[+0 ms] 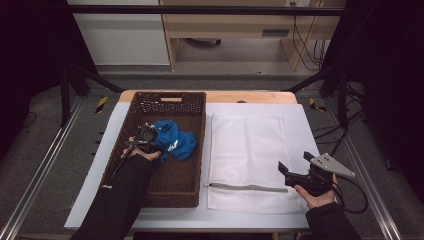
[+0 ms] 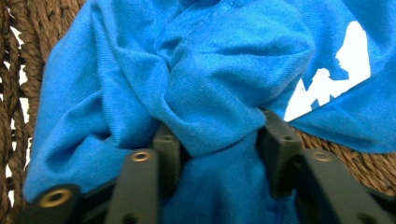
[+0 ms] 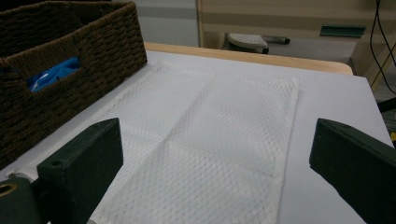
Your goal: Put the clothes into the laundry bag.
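Observation:
A crumpled blue garment with a white print lies in the brown wicker basket on the left of the table. My left gripper reaches down into the basket. In the left gripper view its jaws pinch a bunched fold of the blue garment, with basket weave behind. A flat white mesh laundry bag lies to the right of the basket, zipper along its near edge. My right gripper stands open at the bag's near right corner, nothing between its jaws. In its own view the right gripper faces the mesh bag and the basket.
A white board covers the wooden table top. Black frame bars flank the table. A wooden cabinet and hanging cables stand beyond the far edge. A cable trails from the right gripper.

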`<state>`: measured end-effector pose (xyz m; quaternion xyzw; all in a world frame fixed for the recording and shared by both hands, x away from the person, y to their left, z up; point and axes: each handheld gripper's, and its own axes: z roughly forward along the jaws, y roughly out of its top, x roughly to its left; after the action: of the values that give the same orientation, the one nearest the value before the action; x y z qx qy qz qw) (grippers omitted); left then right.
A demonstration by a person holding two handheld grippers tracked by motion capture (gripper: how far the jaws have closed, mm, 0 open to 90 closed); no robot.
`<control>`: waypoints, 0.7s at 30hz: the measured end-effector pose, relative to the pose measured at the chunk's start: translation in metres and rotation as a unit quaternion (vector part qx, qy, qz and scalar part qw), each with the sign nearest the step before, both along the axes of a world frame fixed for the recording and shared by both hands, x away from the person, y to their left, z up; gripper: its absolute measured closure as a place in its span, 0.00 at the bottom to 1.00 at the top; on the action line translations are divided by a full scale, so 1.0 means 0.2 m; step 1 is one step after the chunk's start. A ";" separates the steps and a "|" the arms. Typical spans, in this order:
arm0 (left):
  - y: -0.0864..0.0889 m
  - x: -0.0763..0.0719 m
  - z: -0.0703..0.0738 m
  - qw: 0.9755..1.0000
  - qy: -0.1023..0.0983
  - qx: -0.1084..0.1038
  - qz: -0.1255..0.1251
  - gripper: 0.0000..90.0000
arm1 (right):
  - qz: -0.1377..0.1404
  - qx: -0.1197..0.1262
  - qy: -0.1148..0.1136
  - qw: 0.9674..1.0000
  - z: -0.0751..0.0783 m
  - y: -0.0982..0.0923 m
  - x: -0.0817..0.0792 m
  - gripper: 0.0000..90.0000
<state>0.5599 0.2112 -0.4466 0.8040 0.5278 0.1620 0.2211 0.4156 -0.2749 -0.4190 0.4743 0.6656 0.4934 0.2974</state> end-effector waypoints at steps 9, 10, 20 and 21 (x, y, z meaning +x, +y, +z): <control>0.00 -0.04 0.04 0.999 0.037 -0.033 -0.019 0.84 | 0.000 -0.001 0.001 1.000 0.00 0.00 0.00 0.04; 0.00 -0.04 0.04 0.999 0.037 -0.033 -0.019 0.82 | 0.000 -0.001 0.001 1.000 0.00 0.00 0.00 0.04; -0.04 -0.01 0.10 0.998 0.011 -0.059 -0.036 0.27 | 0.000 -0.001 0.001 1.000 0.00 0.00 0.00 0.04; -0.04 0.00 0.12 0.997 -0.017 -0.073 -0.025 0.27 | 0.000 -0.001 0.001 1.000 0.00 0.00 0.00 0.04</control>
<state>0.5591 0.2032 -0.4232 0.7956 0.5144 0.1314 0.2919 0.4162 -0.2750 -0.4191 0.4748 0.6664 0.4920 0.2972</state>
